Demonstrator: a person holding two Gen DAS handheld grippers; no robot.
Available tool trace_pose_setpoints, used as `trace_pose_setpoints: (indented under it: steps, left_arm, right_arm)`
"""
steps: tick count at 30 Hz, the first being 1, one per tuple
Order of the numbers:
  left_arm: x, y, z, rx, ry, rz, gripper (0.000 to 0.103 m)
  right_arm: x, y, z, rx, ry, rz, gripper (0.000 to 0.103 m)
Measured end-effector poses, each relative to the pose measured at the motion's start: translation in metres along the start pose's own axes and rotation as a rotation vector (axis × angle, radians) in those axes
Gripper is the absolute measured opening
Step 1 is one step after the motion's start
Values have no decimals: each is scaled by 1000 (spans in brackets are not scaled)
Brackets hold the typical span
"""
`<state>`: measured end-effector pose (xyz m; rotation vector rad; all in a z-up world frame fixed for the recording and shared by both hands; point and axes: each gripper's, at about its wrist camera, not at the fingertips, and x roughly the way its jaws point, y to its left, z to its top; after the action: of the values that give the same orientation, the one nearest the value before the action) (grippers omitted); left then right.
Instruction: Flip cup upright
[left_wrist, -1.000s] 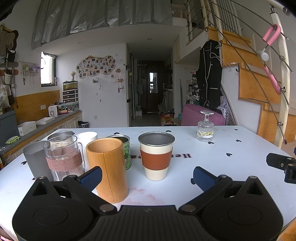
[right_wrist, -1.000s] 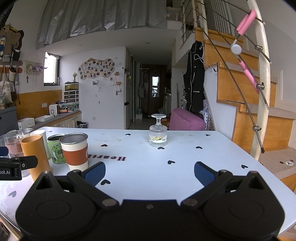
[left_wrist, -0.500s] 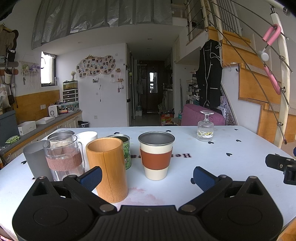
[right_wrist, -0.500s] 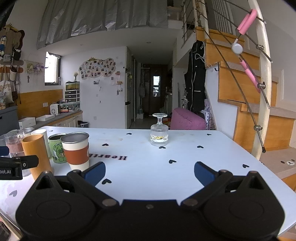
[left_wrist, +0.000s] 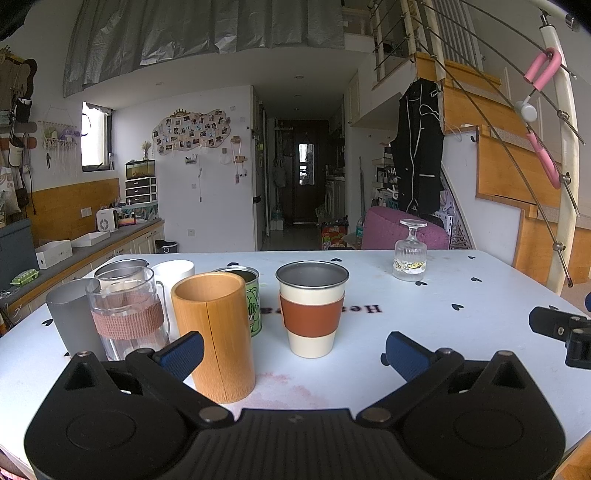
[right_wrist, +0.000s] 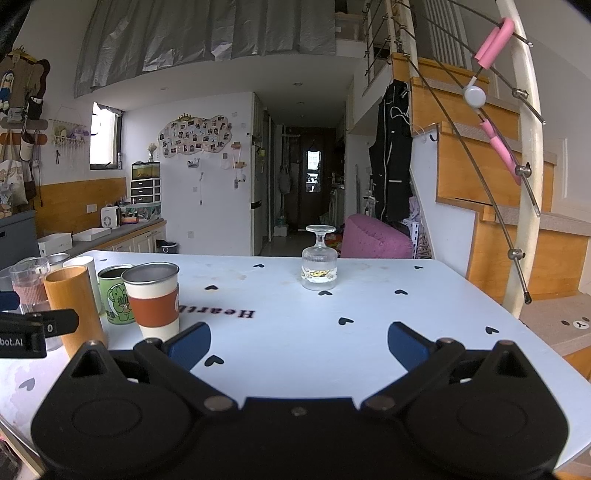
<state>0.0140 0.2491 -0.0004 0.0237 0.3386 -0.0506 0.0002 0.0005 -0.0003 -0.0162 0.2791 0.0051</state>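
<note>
Several cups crowd the table's (left_wrist: 461, 291) left side, the rear ones half hidden behind the wooden cup (left_wrist: 214, 332). Upside-down print on the table reads "Heart", partly blocked by the sleeved cup (right_wrist: 155, 299). The glass (right_wrist: 318, 264) stands inverted mid-table, untouched. Left gripper (left_wrist: 293, 349) and right gripper (right_wrist: 298, 343) both gape empty, barely shifted since before.

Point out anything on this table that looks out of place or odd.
The stemmed glass stands upside down, rim on the table and foot in the air, alone and apart from the upright cups clustered at the left. A faint pinkish stain marks the tabletop beside the bamboo cup. Nothing looks spilled or broken.
</note>
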Motion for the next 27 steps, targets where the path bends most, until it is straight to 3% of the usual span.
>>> trace_pose_setpoints:
  steps: [27]
  left_arm:
    - [1, 1, 1, -5, 1, 4, 103]
  right_arm:
    - [-1, 3, -2, 3, 5, 14, 103]
